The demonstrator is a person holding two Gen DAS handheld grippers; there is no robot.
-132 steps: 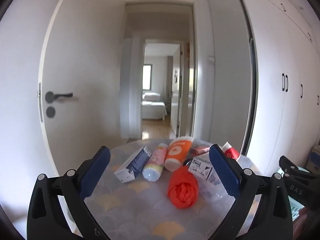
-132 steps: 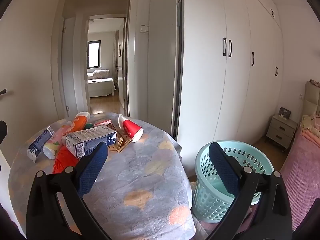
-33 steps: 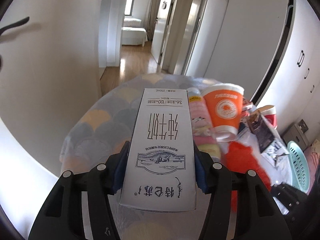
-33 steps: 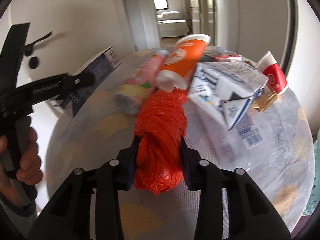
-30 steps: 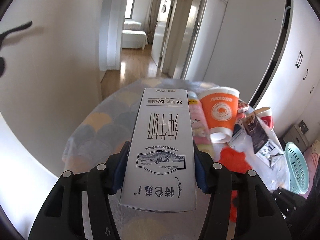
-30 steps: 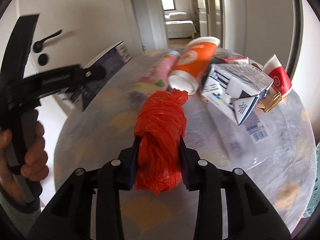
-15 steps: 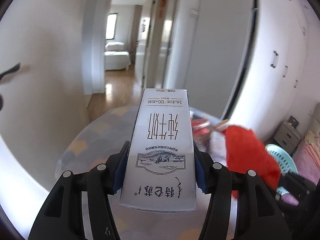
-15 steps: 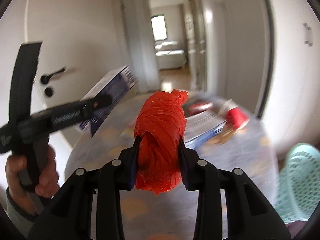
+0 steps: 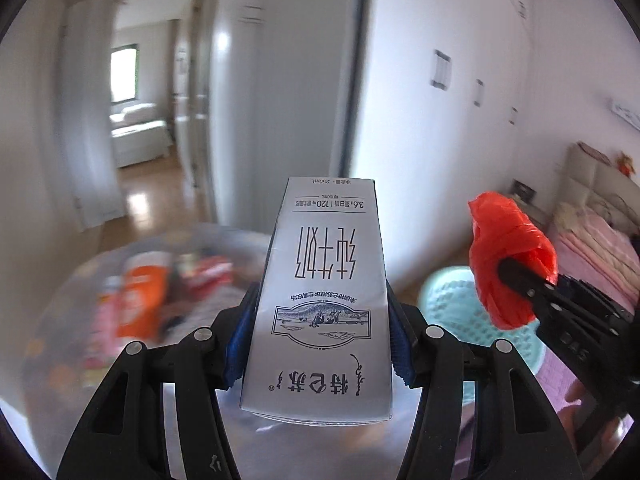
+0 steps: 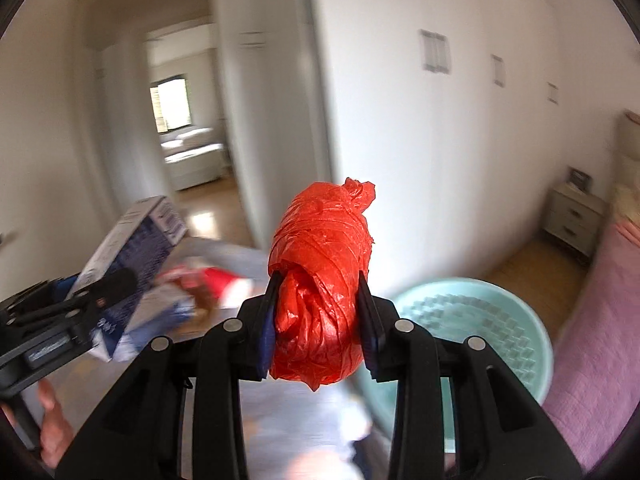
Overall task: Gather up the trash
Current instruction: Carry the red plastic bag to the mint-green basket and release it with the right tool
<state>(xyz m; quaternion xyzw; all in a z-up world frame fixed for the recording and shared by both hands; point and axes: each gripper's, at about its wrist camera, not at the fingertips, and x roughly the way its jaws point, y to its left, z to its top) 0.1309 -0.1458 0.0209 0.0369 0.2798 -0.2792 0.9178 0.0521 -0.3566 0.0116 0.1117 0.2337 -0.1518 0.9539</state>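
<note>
Right wrist: orange bag (image 10: pixel 320 304) held beside basket rim (image 10: pixel 536 332).

Two hand-held black grippers, each clamped on a piece of trash.

The left black two-finger gripper (image 9: pixel 320 344) points forward, its blue-padded fingers (image 9: pixel 236 340) pressed against both sides of a grey-white milk carton (image 9: pixel 324 300). The right black two-finger gripper (image 10: pixel 320 320) is held just beside it, to its right, with its jaws squeezing a crumpled orange-red plastic bag (image 10: pixel 320 280). The person's bare left hand (image 10: pixel 52 428) wraps the left gripper's handle.
</note>
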